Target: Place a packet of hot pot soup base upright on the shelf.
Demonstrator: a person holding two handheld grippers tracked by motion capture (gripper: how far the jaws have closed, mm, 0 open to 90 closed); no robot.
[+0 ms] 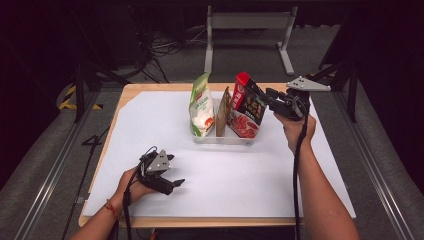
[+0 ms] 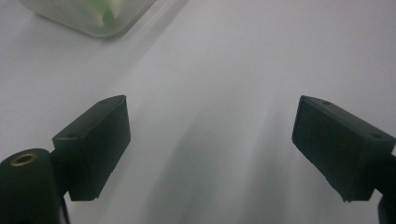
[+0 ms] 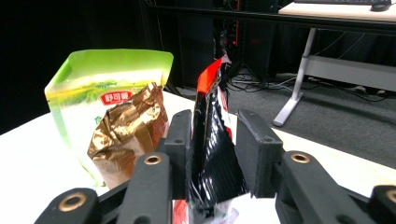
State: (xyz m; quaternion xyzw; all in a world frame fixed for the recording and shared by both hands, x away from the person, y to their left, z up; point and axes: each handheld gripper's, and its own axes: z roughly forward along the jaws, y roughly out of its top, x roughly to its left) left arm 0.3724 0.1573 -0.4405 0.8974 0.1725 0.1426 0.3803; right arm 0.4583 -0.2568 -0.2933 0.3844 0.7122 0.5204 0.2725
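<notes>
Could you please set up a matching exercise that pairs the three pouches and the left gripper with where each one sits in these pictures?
Things:
1. green and white plastic pouch
2. crinkled gold-brown foil pouch
3. red and black glossy pouch
4. left gripper

Places:
A. between the fingers of the right gripper
B. middle of the clear plastic bin
C. low over the white table cover, fingers apart and empty
D. left end of the bin

Pairs: 1-D, 2-B, 3-A, 4-C
</notes>
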